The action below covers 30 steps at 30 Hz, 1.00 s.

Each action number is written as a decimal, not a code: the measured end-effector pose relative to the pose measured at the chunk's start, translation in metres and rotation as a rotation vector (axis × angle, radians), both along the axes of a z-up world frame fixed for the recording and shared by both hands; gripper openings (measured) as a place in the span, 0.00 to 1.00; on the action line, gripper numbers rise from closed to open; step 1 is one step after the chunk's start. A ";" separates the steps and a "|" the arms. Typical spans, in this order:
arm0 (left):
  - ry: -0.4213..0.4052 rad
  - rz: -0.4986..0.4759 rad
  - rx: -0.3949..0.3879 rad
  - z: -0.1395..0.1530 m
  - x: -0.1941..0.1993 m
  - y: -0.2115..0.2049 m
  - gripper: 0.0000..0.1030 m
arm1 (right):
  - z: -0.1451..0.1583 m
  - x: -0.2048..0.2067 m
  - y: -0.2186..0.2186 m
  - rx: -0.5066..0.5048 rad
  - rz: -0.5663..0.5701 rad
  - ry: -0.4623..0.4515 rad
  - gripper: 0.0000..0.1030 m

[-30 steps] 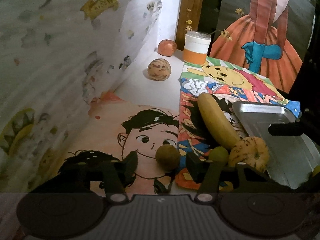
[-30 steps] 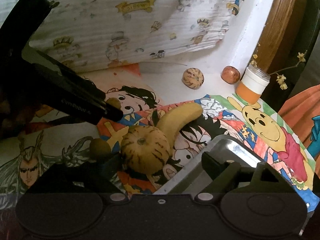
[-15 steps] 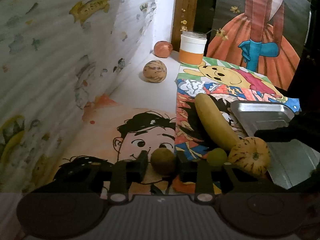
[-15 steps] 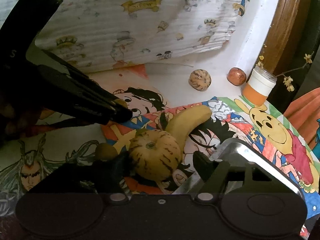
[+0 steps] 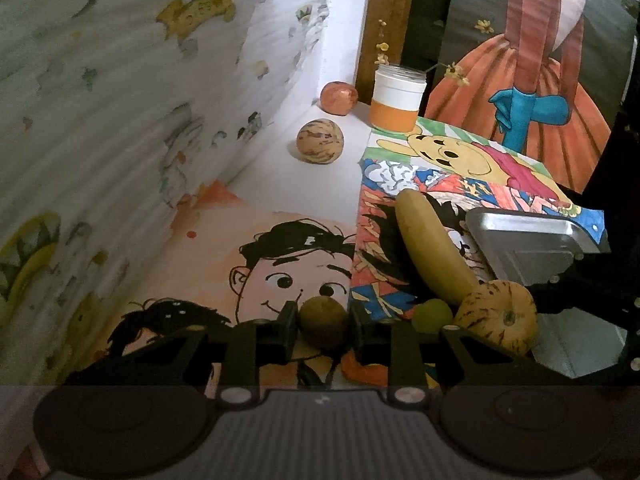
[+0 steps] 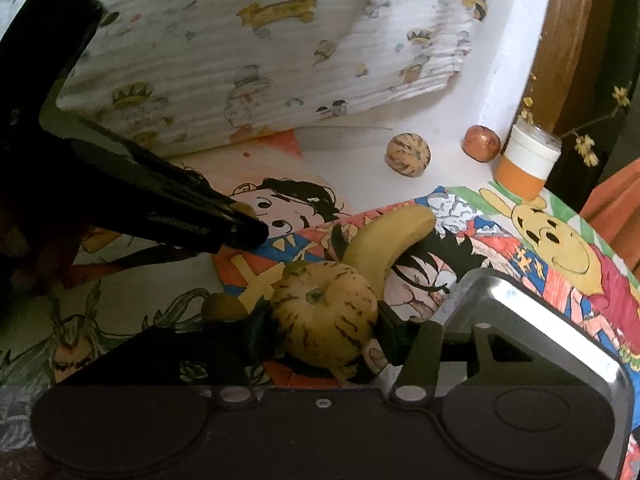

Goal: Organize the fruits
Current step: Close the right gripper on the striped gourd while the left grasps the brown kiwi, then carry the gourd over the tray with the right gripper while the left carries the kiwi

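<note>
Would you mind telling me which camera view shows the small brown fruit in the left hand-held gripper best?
The left wrist view: the brown fruit sits centred between the left hand-held gripper fingers, nearly its whole face visible. In the right wrist view only a sliver of the fruit peeks out beside the dark gripper fingers, which hide most of it.

Dim, warm light; both views bow at the black fisheye corners, glare streaks the metal tray [image 6: 516, 300], the patterned cloth [image 5: 120, 120] looks smeared and soft
</note>
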State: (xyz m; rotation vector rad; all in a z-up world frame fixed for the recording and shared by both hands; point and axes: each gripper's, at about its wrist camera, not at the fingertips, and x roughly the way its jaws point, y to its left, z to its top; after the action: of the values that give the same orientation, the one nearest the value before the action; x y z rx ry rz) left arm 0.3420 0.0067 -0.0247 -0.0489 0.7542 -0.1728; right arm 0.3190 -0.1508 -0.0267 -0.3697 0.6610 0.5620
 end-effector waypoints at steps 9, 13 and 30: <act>-0.001 0.035 -0.005 0.009 -0.022 -0.005 0.29 | 0.016 -0.021 -0.024 0.073 -0.065 -0.004 0.54; -0.004 0.035 -0.013 0.015 -0.031 -0.014 0.29 | 0.023 -0.034 -0.042 0.090 -0.100 -0.013 0.54; -0.009 -0.133 -0.096 0.028 -0.049 -0.102 0.29 | 0.037 -0.077 -0.159 0.109 -0.411 -0.030 0.54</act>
State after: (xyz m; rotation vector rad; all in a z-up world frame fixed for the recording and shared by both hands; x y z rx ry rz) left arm 0.2932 -0.0951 0.0034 -0.0887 0.7401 -0.3361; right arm 0.2421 -0.3100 0.0105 -0.1328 0.6524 0.1992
